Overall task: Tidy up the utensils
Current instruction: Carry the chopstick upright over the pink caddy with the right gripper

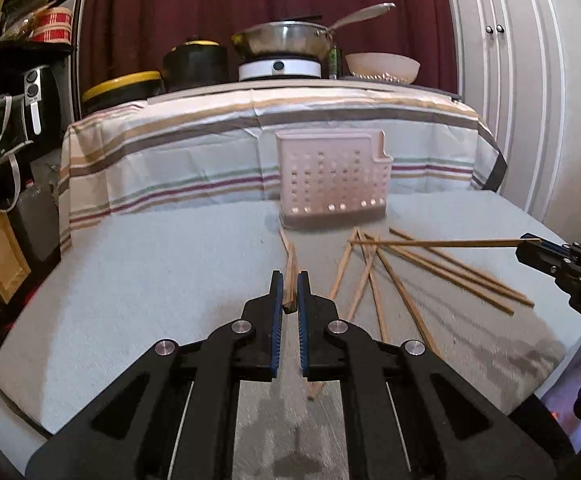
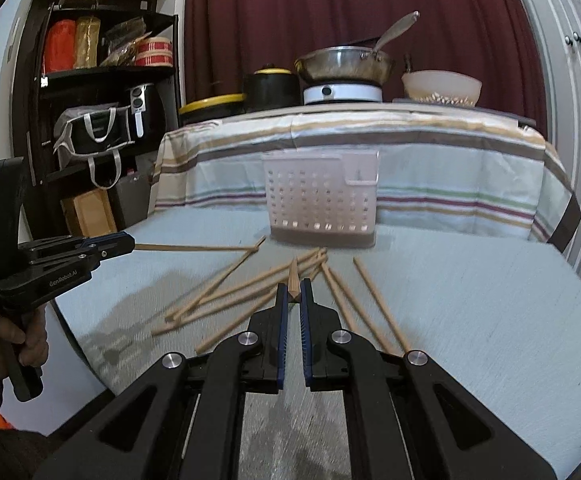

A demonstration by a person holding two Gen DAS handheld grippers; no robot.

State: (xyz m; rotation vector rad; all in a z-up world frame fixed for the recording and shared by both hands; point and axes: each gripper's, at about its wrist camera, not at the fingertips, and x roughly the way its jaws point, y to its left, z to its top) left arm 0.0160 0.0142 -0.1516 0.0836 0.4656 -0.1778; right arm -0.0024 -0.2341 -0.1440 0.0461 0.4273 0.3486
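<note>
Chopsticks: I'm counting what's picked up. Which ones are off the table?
Two: one chopstick in the left gripper, another chopstick in the right gripper; the rest lie loose.

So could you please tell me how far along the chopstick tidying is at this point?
Early. The pale perforated plastic utensil caddy shows no chopsticks standing in it. In hand: the left gripper is shut on a wooden chopstick, and the right gripper on another wooden chopstick. Left: a scatter of loose wooden chopsticks on the grey cloth-covered table.
</note>
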